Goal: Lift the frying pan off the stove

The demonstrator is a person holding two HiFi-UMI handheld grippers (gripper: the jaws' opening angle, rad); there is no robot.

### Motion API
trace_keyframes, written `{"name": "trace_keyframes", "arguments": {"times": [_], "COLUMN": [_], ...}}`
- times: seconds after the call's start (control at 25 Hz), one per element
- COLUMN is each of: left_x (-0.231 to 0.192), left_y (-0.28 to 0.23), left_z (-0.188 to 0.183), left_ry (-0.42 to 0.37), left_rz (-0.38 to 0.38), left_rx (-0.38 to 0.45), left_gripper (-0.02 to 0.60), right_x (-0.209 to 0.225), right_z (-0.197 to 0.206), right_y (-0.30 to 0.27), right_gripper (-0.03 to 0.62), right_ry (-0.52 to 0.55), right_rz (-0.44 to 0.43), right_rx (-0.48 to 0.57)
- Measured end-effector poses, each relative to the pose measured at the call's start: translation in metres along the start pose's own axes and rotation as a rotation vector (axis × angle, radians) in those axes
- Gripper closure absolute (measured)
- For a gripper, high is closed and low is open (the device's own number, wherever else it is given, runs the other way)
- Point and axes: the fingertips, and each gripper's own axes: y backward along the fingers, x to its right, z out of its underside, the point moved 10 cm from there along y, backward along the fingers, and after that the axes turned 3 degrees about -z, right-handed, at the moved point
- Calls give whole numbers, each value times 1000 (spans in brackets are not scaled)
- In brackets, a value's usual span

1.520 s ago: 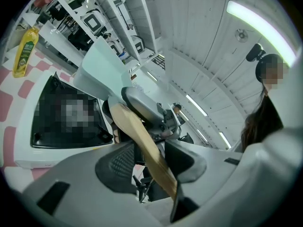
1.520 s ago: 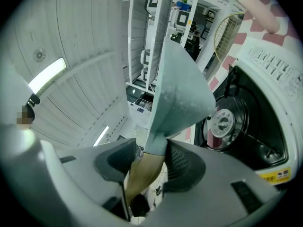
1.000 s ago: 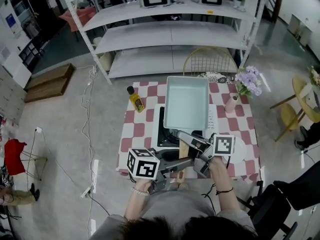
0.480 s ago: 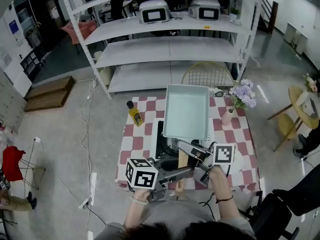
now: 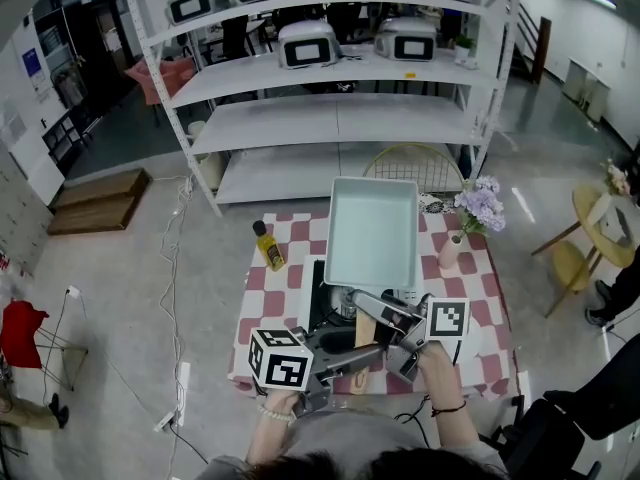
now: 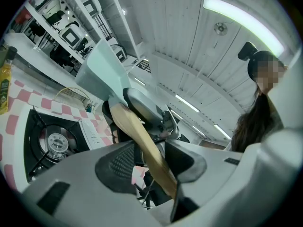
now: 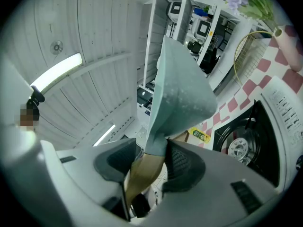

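Observation:
A square pale-green frying pan [image 5: 370, 230] hangs tilted in the air above the black gas stove [image 5: 322, 290], clear of its burner [image 6: 55, 143]. Its wooden handle [image 5: 366, 326] points back toward me. My left gripper [image 5: 366, 352] is shut on the lower part of the handle [image 6: 142, 143]. My right gripper [image 5: 372, 306] is shut on the handle [image 7: 144, 171] just below the pan's body [image 7: 182, 91]. In the left gripper view the right gripper [image 6: 147, 109] sits farther up the same handle.
The stove rests on a red-checked table [image 5: 272, 298]. A yellow oil bottle [image 5: 268, 247] stands at its left, a pink vase of lilac flowers [image 5: 470, 213] at its right. Behind are a wire chair [image 5: 415, 161] and a white shelf rack [image 5: 330, 98].
The pan has risen higher above the stove and table, with both grippers still clamped on its handle. The head view has tilted up, showing more of the shelves.

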Motion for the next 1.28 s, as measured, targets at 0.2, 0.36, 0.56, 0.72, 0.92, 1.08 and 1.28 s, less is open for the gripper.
{"name": "trace_keyframes", "arguments": {"times": [0.2,0.36,0.56,0.72,0.92,1.08,1.28], "left_x": [5,7,8,9,10,9,9], "left_y": [0,0,0,1,0,0,1], "left_z": [-6,-10,-13,-14,-15,-14,-14], "left_ry": [-19,-34,-49,-58,-64,-61,-59], "left_rz": [7,12,18,23,26,29,29], "left_rx": [6,9,12,12,12,10,10], "left_gripper": [382,382,382,382,382,382,382], "right_x": [-8,-10,-14,-15,-16,-14,-15], "right_z": [-5,-9,-11,-12,-12,-11,-11], "right_y": [-1,0,-1,0,1,2,1], "right_gripper": [399,399,399,399,399,399,399], "right_ry": [14,26,38,51,49,42,43], "right_rz": [-16,-14,-22,-17,-28,-22,-27], "right_rx": [6,11,13,16,25,30,29]}}
